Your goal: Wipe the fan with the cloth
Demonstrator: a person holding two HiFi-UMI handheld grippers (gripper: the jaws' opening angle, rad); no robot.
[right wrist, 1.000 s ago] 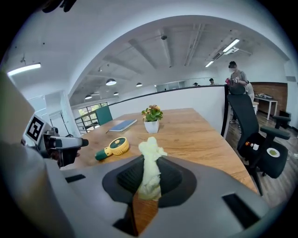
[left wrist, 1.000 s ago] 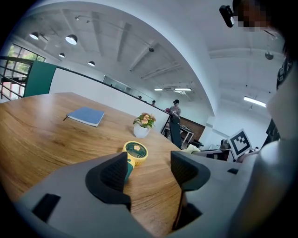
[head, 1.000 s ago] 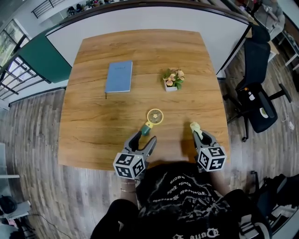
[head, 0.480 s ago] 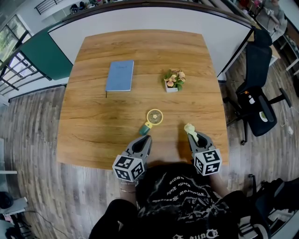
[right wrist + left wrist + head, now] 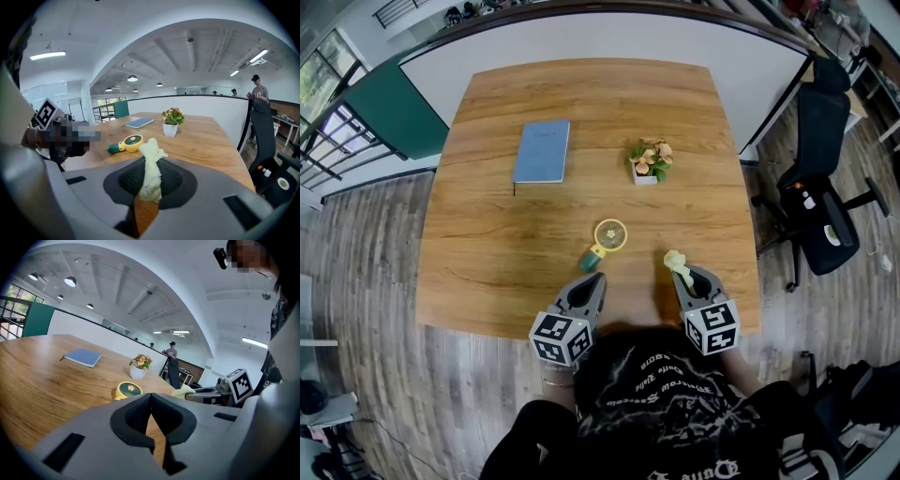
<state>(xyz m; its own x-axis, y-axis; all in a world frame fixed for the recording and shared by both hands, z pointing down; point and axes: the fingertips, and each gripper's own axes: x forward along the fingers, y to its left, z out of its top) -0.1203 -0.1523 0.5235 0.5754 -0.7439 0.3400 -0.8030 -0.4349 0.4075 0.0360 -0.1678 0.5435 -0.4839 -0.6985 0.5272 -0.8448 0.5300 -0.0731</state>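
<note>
A small yellow fan with a green handle lies flat on the wooden table. My left gripper sits just short of the handle's end, and its jaws have closed together with nothing between them. In the left gripper view the fan's round head shows just beyond the shut left gripper. My right gripper is right of the fan, shut on a pale yellow cloth. The cloth stands up from the right gripper, with the fan ahead to the left.
A blue notebook lies at the far left of the table and a small potted flower stands behind the fan. A black office chair is on the floor to the right. The table's near edge is at my body.
The left gripper's jaws, open beside the fan's handle a second ago, have shut and drawn back slightly. The right gripper has shifted a little left with the cloth and rolled.
</note>
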